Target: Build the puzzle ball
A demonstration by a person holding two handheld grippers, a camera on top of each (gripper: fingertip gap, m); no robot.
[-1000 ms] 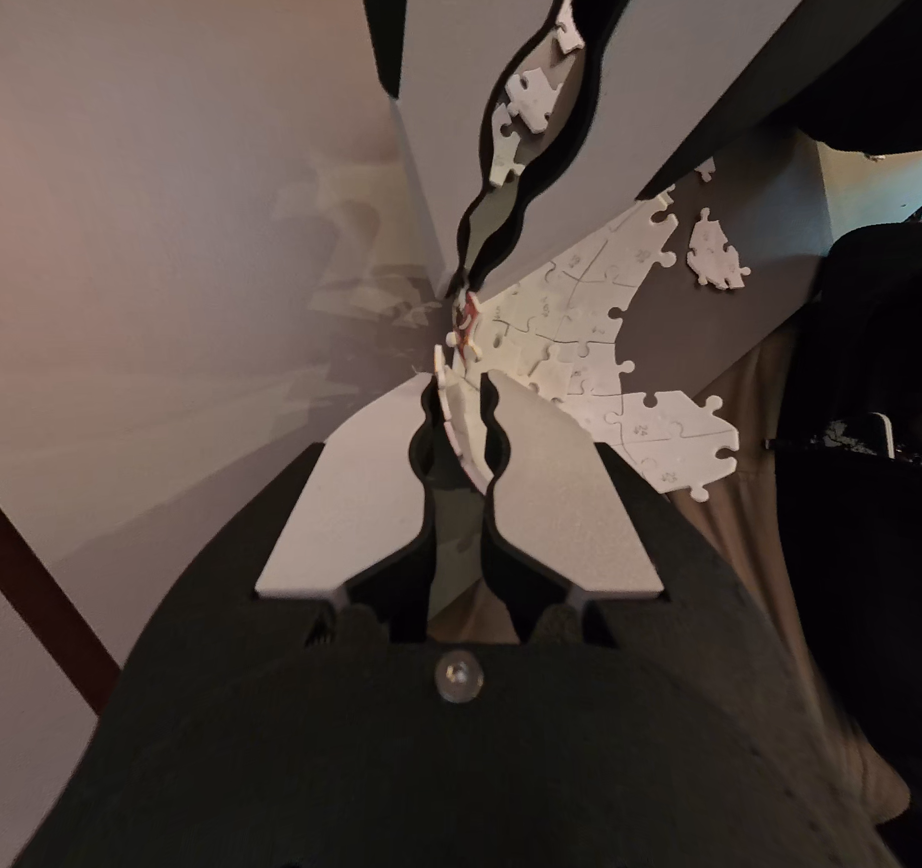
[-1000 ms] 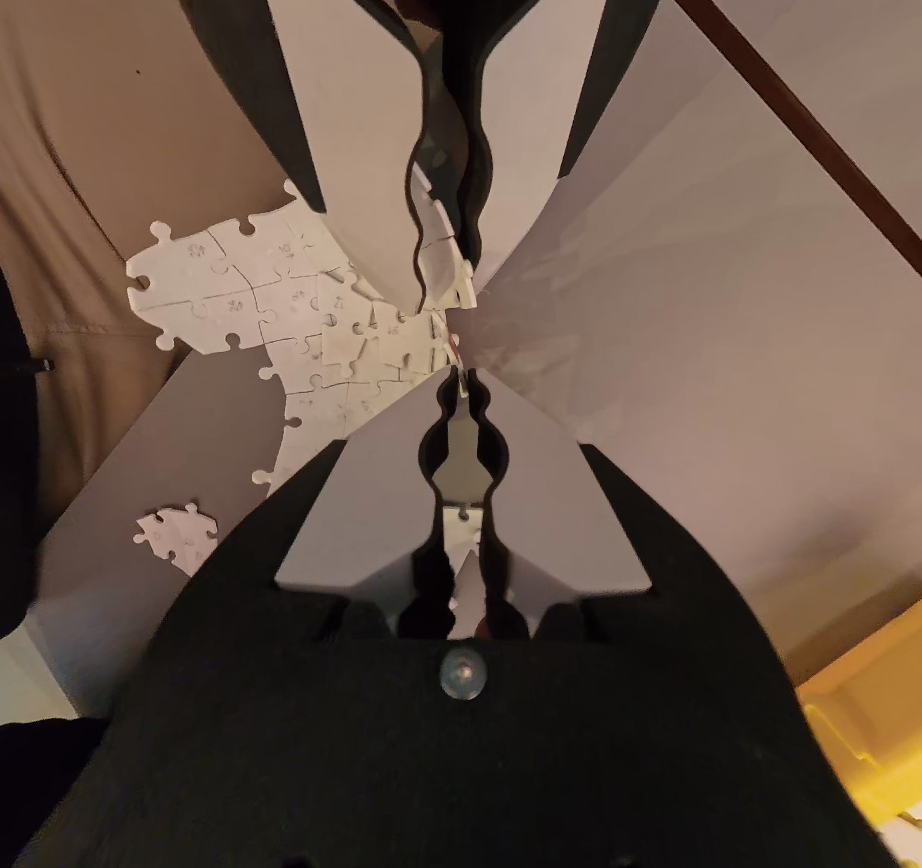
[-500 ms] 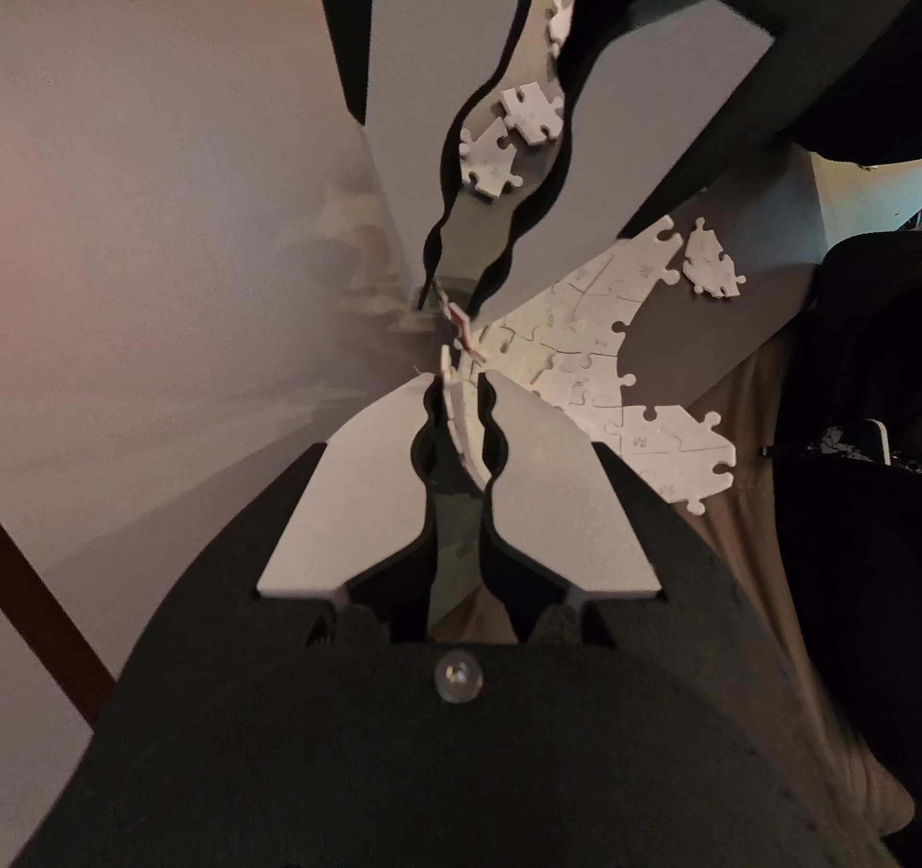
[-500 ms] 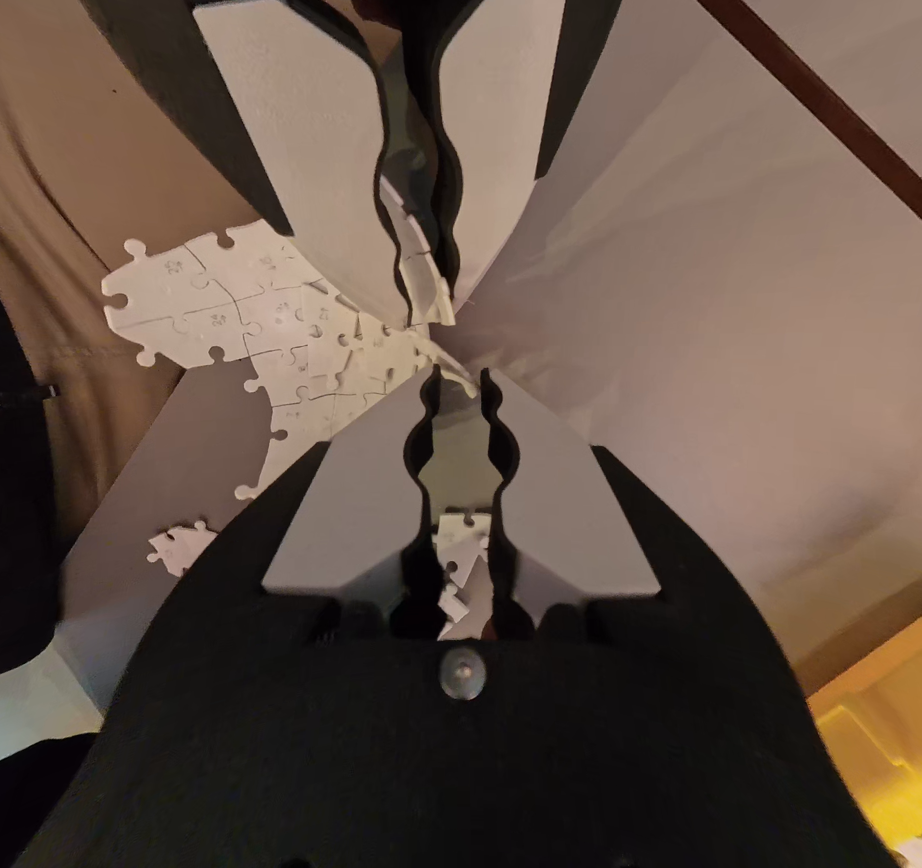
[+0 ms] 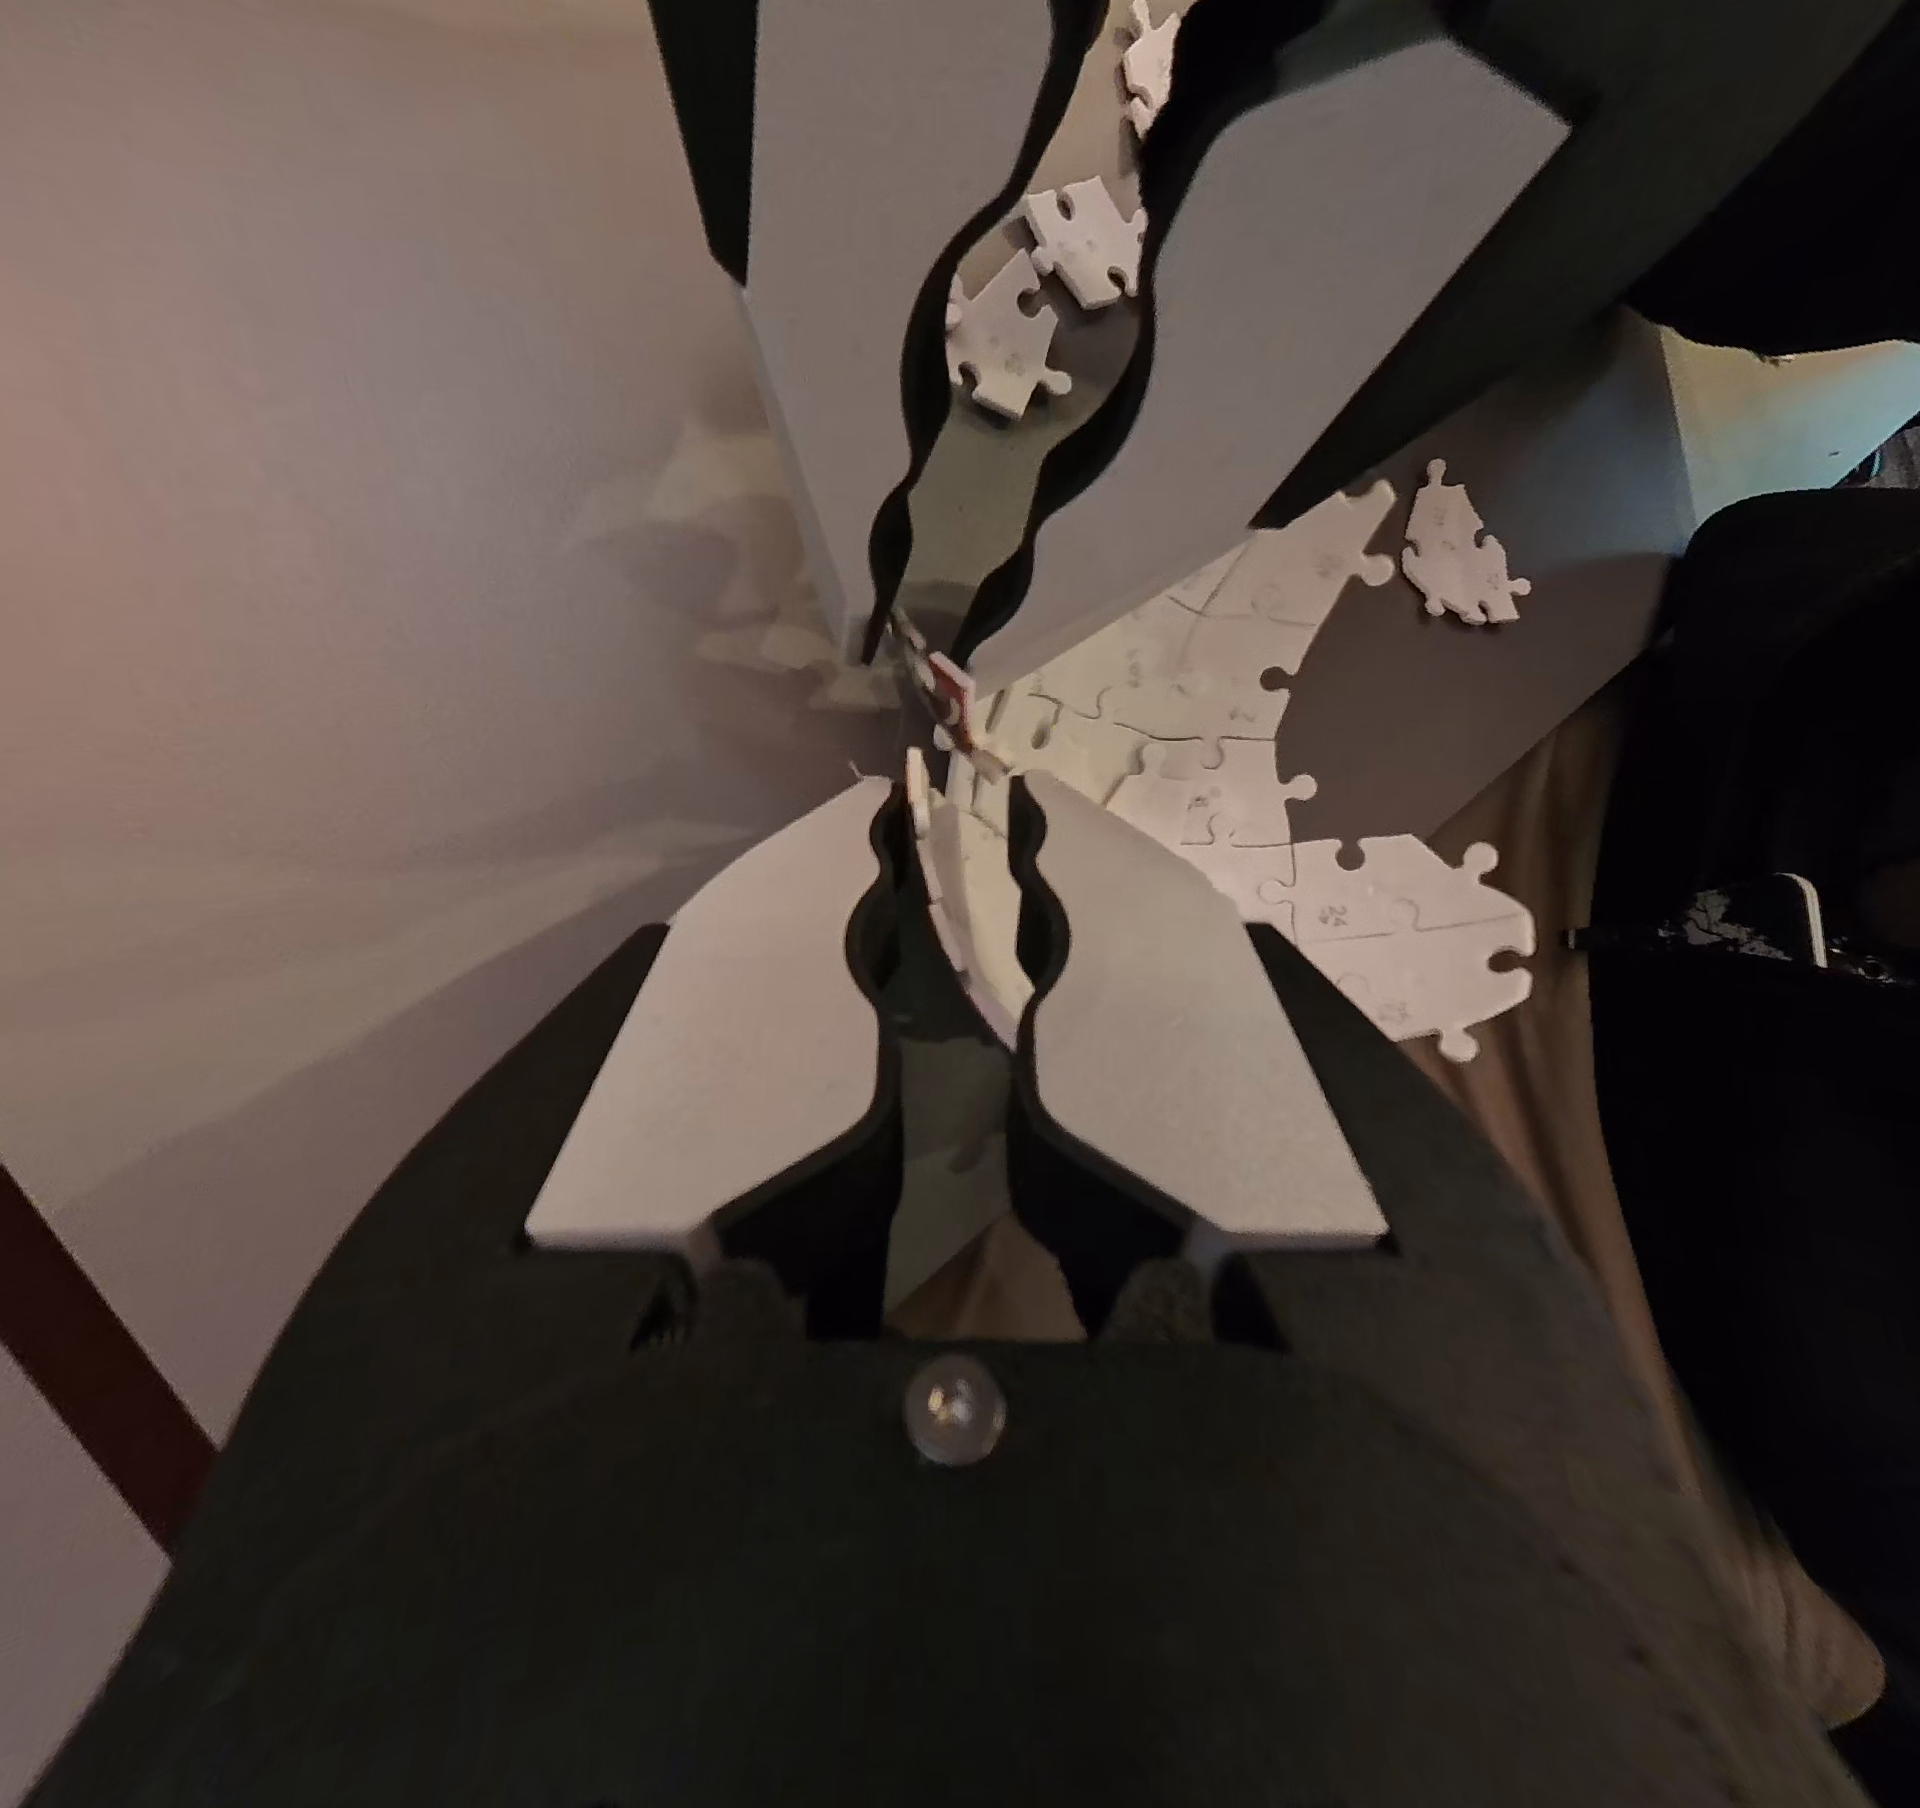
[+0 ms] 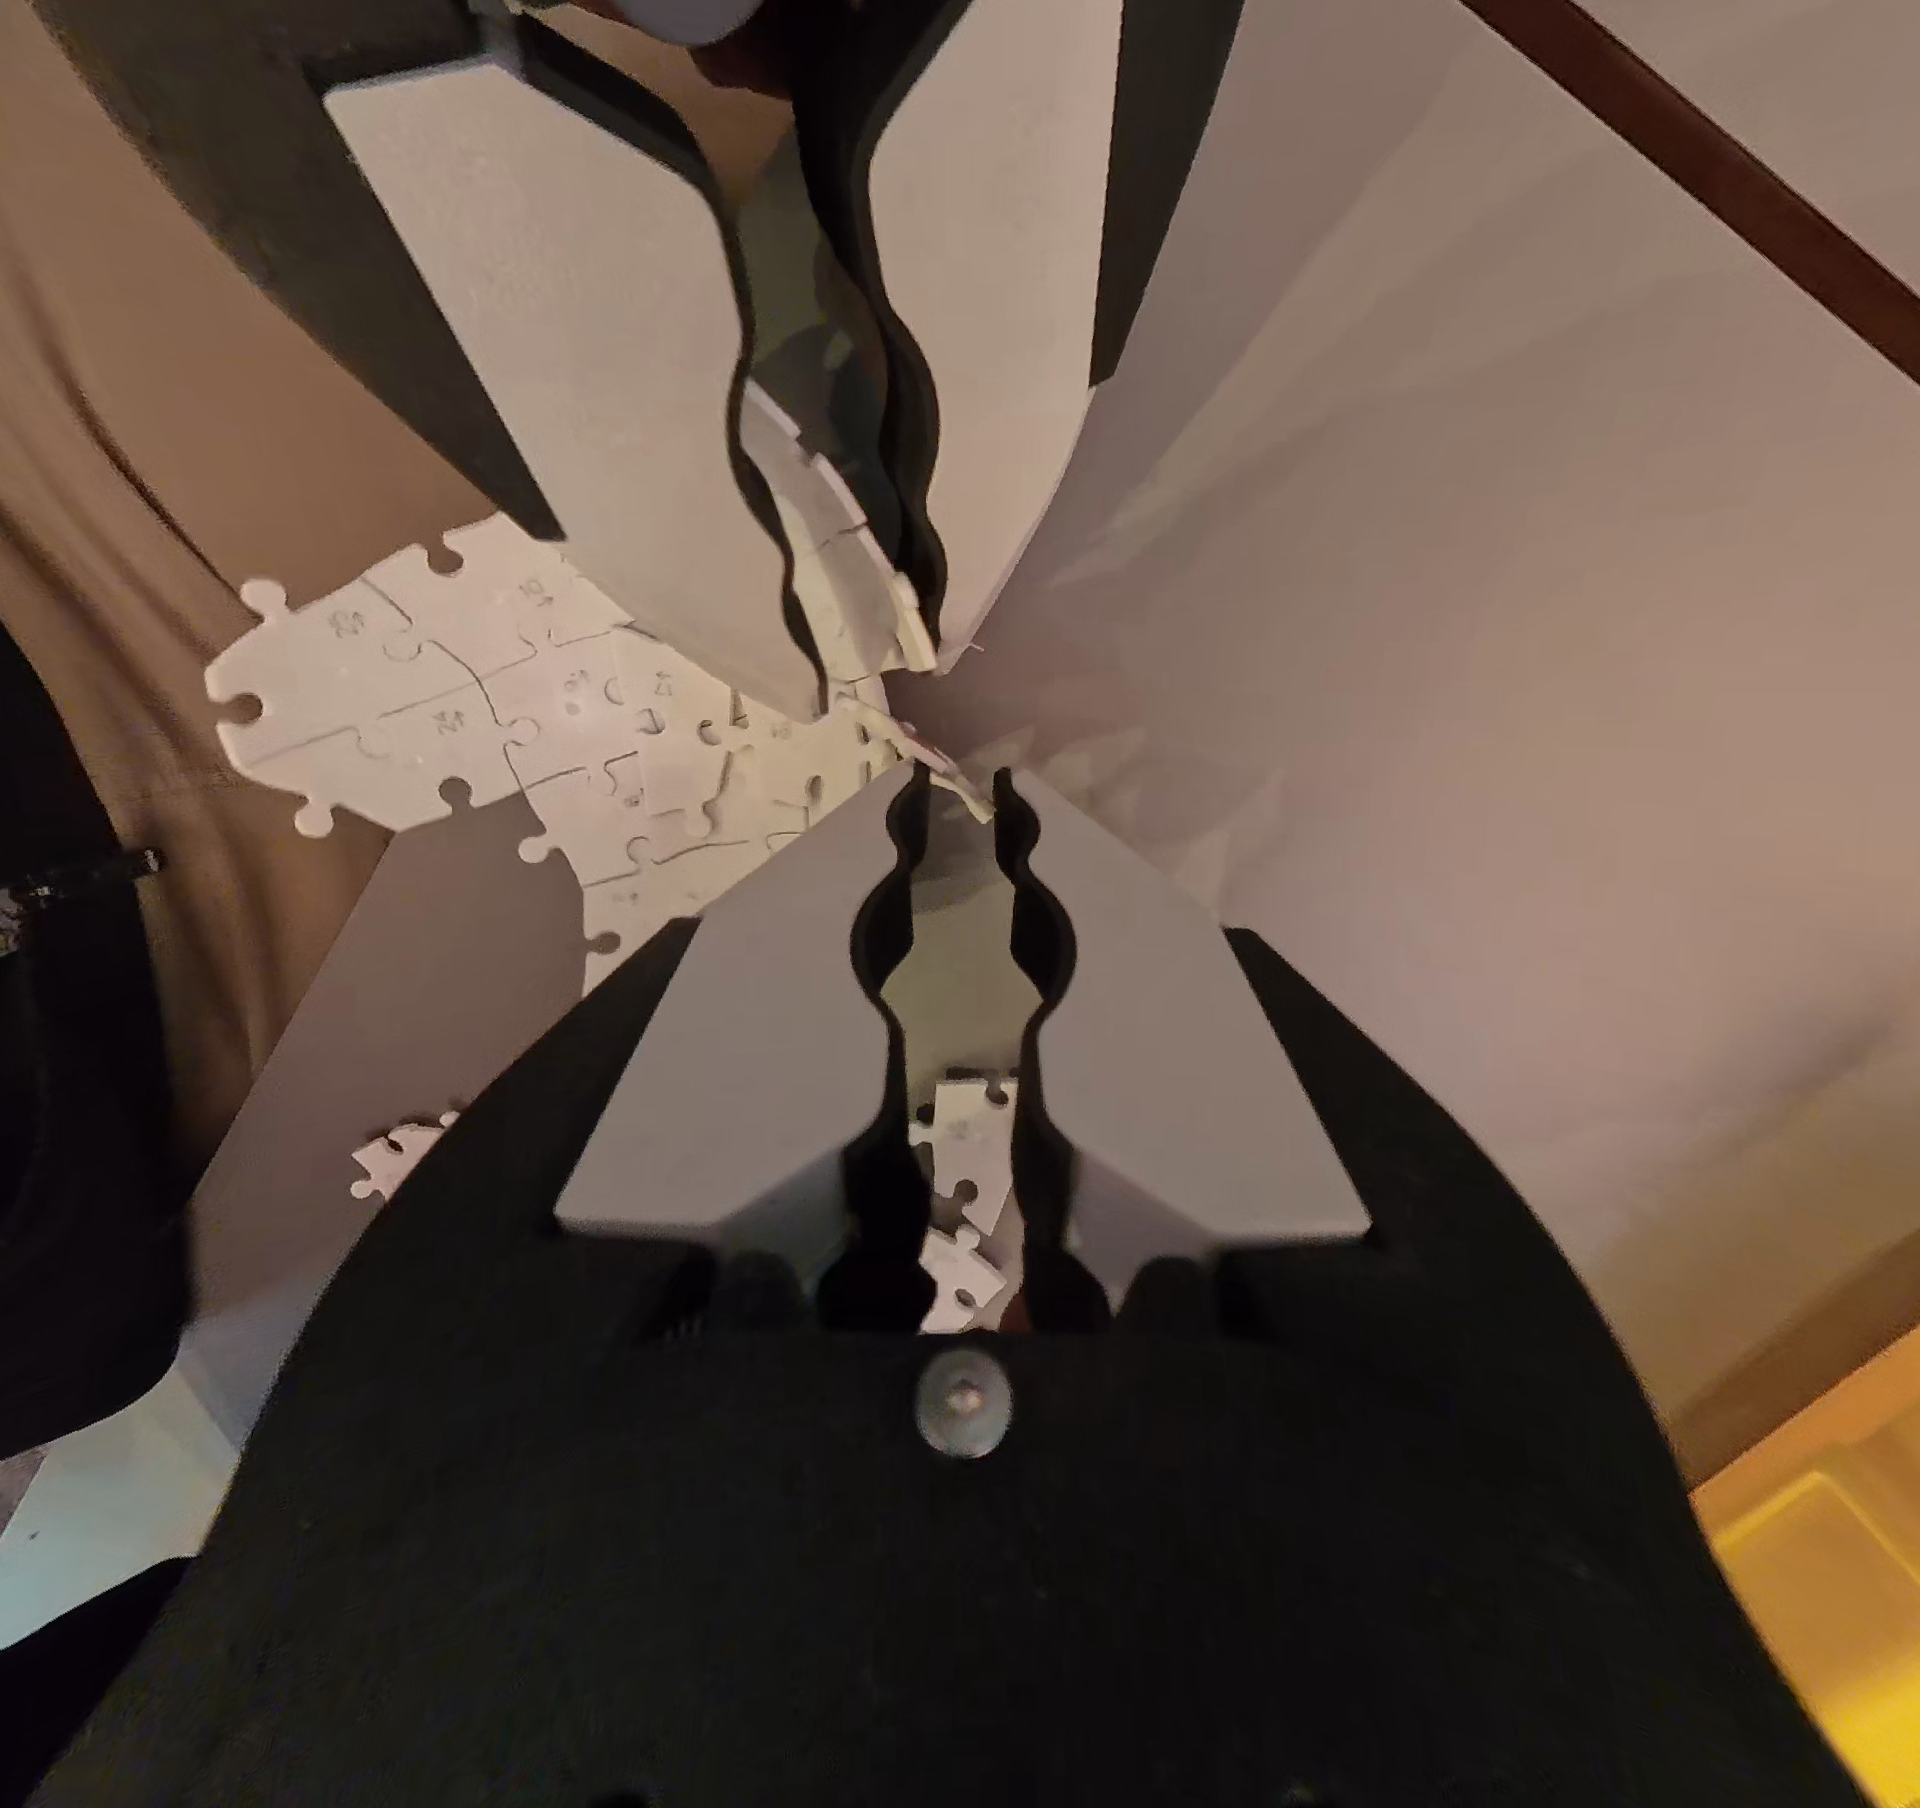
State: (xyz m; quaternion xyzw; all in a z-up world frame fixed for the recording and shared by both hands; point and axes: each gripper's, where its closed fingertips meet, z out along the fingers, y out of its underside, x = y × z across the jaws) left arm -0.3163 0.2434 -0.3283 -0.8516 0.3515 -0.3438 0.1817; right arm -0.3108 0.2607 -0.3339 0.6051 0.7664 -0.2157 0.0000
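The assembled white puzzle section is curved, its plain inner side showing, and hangs out past the grey table; it also shows in the right wrist view. My left gripper is shut on the section's near rim. My right gripper faces it tip to tip, jaws a little apart, closed on a small puzzle piece. That piece has red print and touches the section's rim. In each view the other gripper enters from the top: the right, the left.
Loose white pieces lie on the table behind the right gripper, with a joined pair to the right. More pieces show between my right fingers. A person's tan clothing is close by. A yellow bin sits lower right. My left and right fingertips are right by each other.
The right gripper's jaws widened around the small piece, then narrowed again. The piece now sits turned at the section's rim. The left gripper has kept its hold.
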